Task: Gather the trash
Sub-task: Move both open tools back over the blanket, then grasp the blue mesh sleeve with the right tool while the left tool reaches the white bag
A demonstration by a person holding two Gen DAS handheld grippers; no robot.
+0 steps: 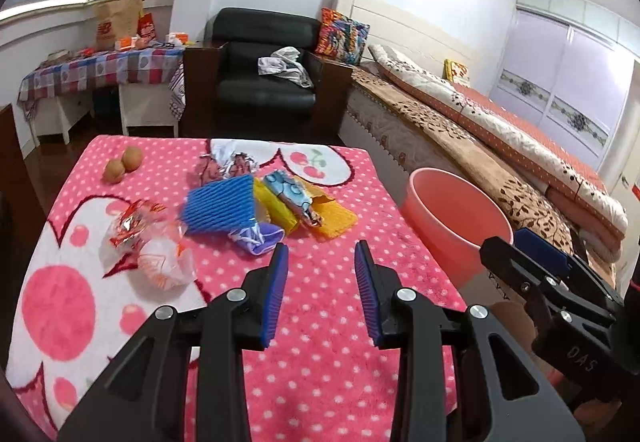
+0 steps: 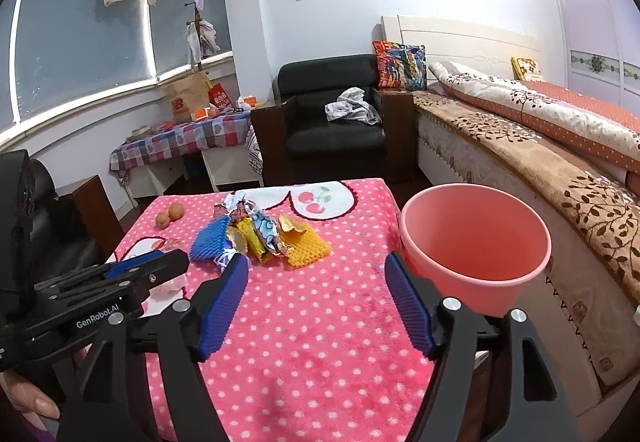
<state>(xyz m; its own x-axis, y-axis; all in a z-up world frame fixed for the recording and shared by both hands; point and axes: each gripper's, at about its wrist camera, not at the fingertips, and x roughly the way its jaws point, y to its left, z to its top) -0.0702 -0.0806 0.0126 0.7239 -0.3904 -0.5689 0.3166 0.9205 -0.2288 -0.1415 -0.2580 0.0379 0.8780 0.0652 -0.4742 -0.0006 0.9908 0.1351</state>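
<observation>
A pile of trash lies mid-table on the pink dotted cloth [image 1: 320, 322]: a blue foam net [image 1: 220, 207], a yellow foam net [image 1: 334, 219], a blue patterned wrapper [image 1: 290, 193], a purple wrapper [image 1: 256, 236] and a foil wrapper [image 1: 236, 163]. A crumpled clear bag with red print [image 1: 148, 246] lies to the left. A pink bucket [image 1: 452, 217] stands beside the table's right edge. My left gripper [image 1: 321, 254] is open and empty, just short of the pile. My right gripper [image 2: 316, 270] is open and empty, between the pile [image 2: 260, 238] and the bucket [image 2: 476, 242].
Two brown round items [image 1: 123, 164] lie at the table's far left. A black armchair [image 1: 264, 61] with cloth on it stands behind the table. A bed [image 1: 500, 129] runs along the right. A checked side table [image 1: 100, 69] with bags is at the back left.
</observation>
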